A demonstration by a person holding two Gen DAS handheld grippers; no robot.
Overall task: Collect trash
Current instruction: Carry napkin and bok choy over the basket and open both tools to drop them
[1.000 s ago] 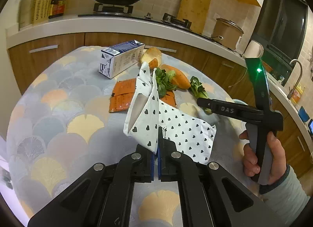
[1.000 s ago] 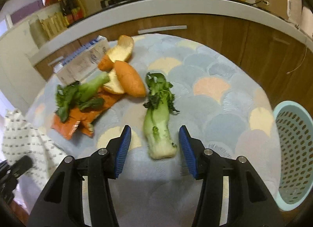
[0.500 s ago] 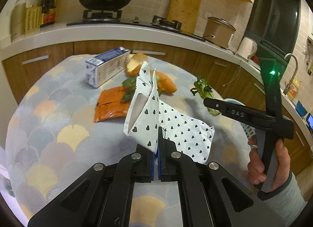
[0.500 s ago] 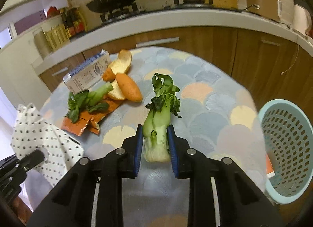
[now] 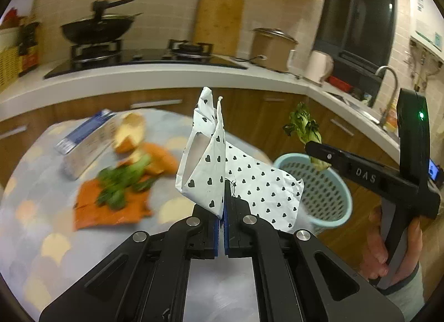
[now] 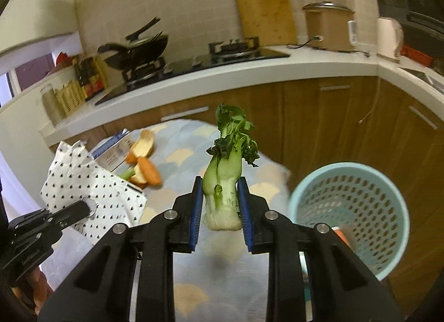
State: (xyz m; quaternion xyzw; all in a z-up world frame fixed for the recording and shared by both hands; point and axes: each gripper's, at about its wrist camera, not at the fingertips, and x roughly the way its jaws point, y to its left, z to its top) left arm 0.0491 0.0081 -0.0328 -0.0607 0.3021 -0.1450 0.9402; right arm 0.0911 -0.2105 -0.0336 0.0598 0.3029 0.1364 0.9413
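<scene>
Green bok choy (image 6: pixel 223 183) between right gripper (image 6: pixel 221 205) pads

Home kitchen: stove (image 5: pixel 144 54), wok (image 5: pixel 97 28), counter (image 5: pixel 166 75).

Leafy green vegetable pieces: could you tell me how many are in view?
2: one pale-stemmed bok choy gripped in the right gripper, one leafy green piece on the orange wrappers. Others may be hidden.

Matte black left gripper (image 5: pixel 223 211) with blue pads and silver screws. Same-looking right gripper (image 6: pixel 219 205), "DAS" lettering, green light at right edge. Bare hand (image 5: pixel 388 241), grey sleeve at lower right.
</scene>
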